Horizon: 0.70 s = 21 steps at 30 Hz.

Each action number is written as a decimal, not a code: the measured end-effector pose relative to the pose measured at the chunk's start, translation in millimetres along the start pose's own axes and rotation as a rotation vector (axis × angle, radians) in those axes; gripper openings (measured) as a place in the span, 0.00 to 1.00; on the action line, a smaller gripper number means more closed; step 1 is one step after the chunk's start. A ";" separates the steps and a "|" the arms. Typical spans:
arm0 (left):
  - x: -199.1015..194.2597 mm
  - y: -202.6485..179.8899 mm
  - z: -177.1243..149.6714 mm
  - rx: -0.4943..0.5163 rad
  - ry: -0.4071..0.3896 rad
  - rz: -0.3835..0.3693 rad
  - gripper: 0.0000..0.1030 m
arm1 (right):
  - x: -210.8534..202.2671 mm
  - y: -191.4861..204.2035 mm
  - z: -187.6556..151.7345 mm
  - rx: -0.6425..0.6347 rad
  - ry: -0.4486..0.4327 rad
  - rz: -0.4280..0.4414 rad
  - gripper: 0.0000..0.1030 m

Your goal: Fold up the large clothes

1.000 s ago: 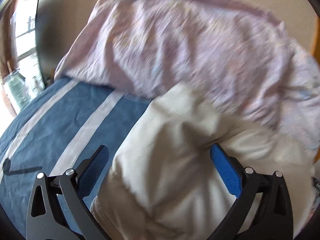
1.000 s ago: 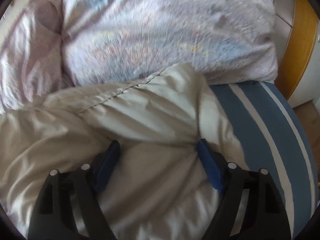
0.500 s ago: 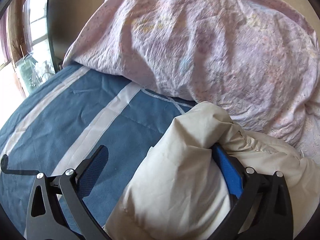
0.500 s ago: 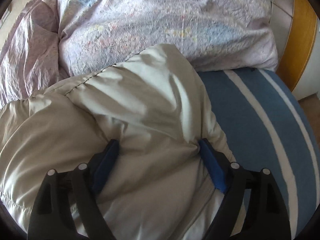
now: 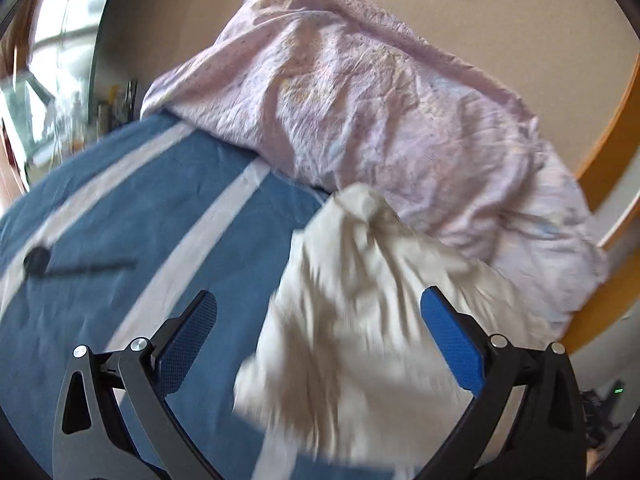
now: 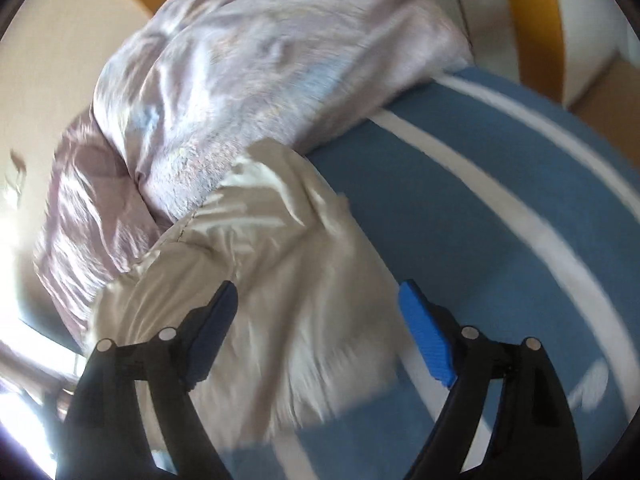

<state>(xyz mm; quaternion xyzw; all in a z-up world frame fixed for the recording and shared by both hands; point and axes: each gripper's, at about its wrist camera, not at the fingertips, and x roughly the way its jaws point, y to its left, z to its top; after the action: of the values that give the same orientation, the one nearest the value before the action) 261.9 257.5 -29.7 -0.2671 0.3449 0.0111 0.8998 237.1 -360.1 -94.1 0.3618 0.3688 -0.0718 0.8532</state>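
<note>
A cream puffy jacket (image 5: 360, 300) lies bunched on the blue bed cover with white stripes (image 5: 120, 240), its far end against a pink duvet (image 5: 360, 100). In the left wrist view my left gripper (image 5: 316, 320) is open wide above it. The cloth is blurred and sits near the right pad only, and the left pad is over bare cover. In the right wrist view the jacket (image 6: 280, 260) lies under my open right gripper (image 6: 318, 312). Its left pad is over the cloth and its right pad is off it, over the blue cover (image 6: 480, 200).
The crumpled pink duvet (image 6: 260, 60) fills the head of the bed. A wooden bed frame (image 5: 600, 140) curves along the right edge. A dark long-handled shape (image 5: 38, 260) shows on the cover at far left. A window (image 5: 52, 60) stands beyond the bed's left side.
The jacket, bunched between the right gripper's pads before, now lies loose below them. Both views have rolled and pulled back. The jacket has slid off the left gripper's right pad.
</note>
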 end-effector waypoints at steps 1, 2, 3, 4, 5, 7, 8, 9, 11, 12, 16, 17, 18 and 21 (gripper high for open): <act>-5.6 3.9 -5.3 -0.018 0.012 -0.015 0.99 | -1.3 -9.1 -3.8 0.046 0.020 0.024 0.81; -10.5 7.0 -11.0 -0.039 0.028 -0.028 0.99 | -0.3 -19.6 -9.6 0.105 0.051 0.061 0.81; -14.8 13.1 -18.1 -0.076 0.050 -0.045 0.99 | 1.7 -24.0 -13.3 0.138 0.073 0.079 0.81; -15.6 18.4 -23.3 -0.106 0.065 -0.064 0.99 | 6.4 -30.6 -18.0 0.183 0.107 0.110 0.81; -16.1 24.9 -30.9 -0.153 0.089 -0.084 0.99 | 10.7 -33.3 -22.9 0.209 0.127 0.124 0.81; -14.8 35.4 -41.0 -0.221 0.115 -0.121 0.99 | 17.5 -33.8 -29.1 0.244 0.150 0.131 0.81; -13.9 38.0 -44.2 -0.240 0.121 -0.131 0.99 | 21.3 -34.8 -31.3 0.266 0.160 0.144 0.81; -13.3 38.8 -48.6 -0.255 0.123 -0.143 0.99 | 24.4 -36.8 -33.5 0.288 0.166 0.162 0.81; -10.5 37.9 -54.5 -0.271 0.123 -0.143 0.99 | 30.0 -38.8 -37.8 0.327 0.173 0.191 0.81; -9.0 37.7 -56.7 -0.282 0.125 -0.147 0.99 | 31.9 -40.1 -39.1 0.338 0.174 0.205 0.81; 4.3 33.1 -64.2 -0.327 0.143 -0.162 0.93 | 40.0 -38.7 -41.8 0.364 0.185 0.239 0.79; 5.7 32.3 -65.7 -0.331 0.143 -0.161 0.92 | 41.3 -37.4 -41.5 0.365 0.179 0.242 0.78; 10.1 29.8 -66.6 -0.337 0.146 -0.159 0.92 | 42.5 -36.2 -41.2 0.366 0.171 0.244 0.78; 19.6 28.6 -67.5 -0.369 0.153 -0.166 0.86 | 46.4 -33.7 -38.0 0.373 0.161 0.251 0.78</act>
<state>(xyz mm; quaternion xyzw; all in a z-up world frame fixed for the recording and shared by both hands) 229.5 245.8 -97.4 -0.4545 0.3813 -0.0203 0.8047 235.3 -352.5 -162.5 0.5608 0.3679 -0.0030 0.7418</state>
